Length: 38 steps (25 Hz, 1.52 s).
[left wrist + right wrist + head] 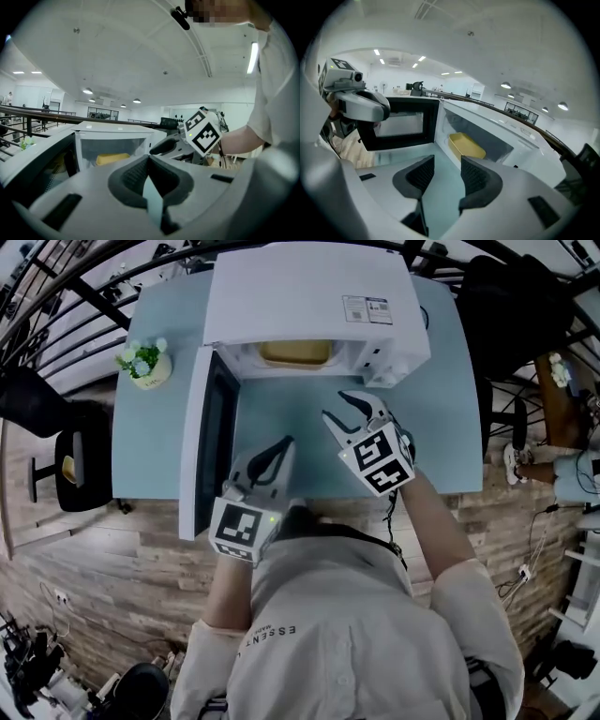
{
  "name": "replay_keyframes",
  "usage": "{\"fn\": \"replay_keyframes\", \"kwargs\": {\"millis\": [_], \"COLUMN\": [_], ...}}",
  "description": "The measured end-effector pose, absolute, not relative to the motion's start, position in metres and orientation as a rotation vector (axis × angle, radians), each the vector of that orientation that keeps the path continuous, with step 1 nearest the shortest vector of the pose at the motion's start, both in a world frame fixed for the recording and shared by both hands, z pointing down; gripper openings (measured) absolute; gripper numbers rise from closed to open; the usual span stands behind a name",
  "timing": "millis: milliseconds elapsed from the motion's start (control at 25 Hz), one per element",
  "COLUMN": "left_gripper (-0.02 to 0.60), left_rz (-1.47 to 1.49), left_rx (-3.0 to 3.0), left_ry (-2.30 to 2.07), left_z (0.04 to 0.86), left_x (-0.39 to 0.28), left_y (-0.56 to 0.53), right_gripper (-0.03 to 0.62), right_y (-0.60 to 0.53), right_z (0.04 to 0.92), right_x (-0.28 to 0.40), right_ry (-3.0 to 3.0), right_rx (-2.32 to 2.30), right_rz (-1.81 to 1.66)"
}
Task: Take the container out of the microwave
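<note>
Where yellow rectangular plastic container (295, 352) sits: inside white microwave oven (309, 292), door (200, 442) swung open at 9 o'clock.
Left gripper (284, 444): fingers pressed together, empty, 6 o'clock of container.
Right gripper (338, 407): fingers spread, nothing between, 5 o'clock of container, over pale blue table (150, 446).

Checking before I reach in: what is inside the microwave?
One yellow container sits in the open microwave. In the head view the microwave's top covers the back of the cavity. Whether anything lies in the yellow container cannot be told.
</note>
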<state>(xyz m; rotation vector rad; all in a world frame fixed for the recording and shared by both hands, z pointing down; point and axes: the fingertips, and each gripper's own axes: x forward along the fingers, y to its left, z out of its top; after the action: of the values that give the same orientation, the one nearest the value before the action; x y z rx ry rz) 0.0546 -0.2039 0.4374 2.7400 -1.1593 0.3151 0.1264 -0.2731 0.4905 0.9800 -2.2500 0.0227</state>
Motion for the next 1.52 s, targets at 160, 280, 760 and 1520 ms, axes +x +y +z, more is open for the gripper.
{"fn": "replay_keyframes", "kwargs": {"millis": [160, 280, 760, 1520], "left_gripper": [0.002, 0.002, 0.002, 0.002], "left_rz": [0.306, 0.301, 0.322, 0.335], "left_rx": [2.721, 2.719, 2.785, 2.671], "left_ry": [-1.186, -1.19, -1.162, -1.321], "left_z": [0.441, 0.443, 0.442, 0.437], "left_x": [0.044, 0.038, 0.033, 0.04], "left_y": [-0.216, -0.221, -0.232, -0.229], "right_gripper": [0.187, 0.187, 0.184, 0.035], "right_y": [-0.307, -0.332, -0.386, -0.374], "right_z": [0.512, 0.531, 0.59, 0.598], "right_x": [0.11, 0.1, 0.09, 0.09], "right_ry": [-2.159, -2.085, -1.839, -1.884], "right_rx": [0.863, 0.78, 0.519, 0.395], "right_rz": [-0.043, -0.1, -0.244, -0.283]}}
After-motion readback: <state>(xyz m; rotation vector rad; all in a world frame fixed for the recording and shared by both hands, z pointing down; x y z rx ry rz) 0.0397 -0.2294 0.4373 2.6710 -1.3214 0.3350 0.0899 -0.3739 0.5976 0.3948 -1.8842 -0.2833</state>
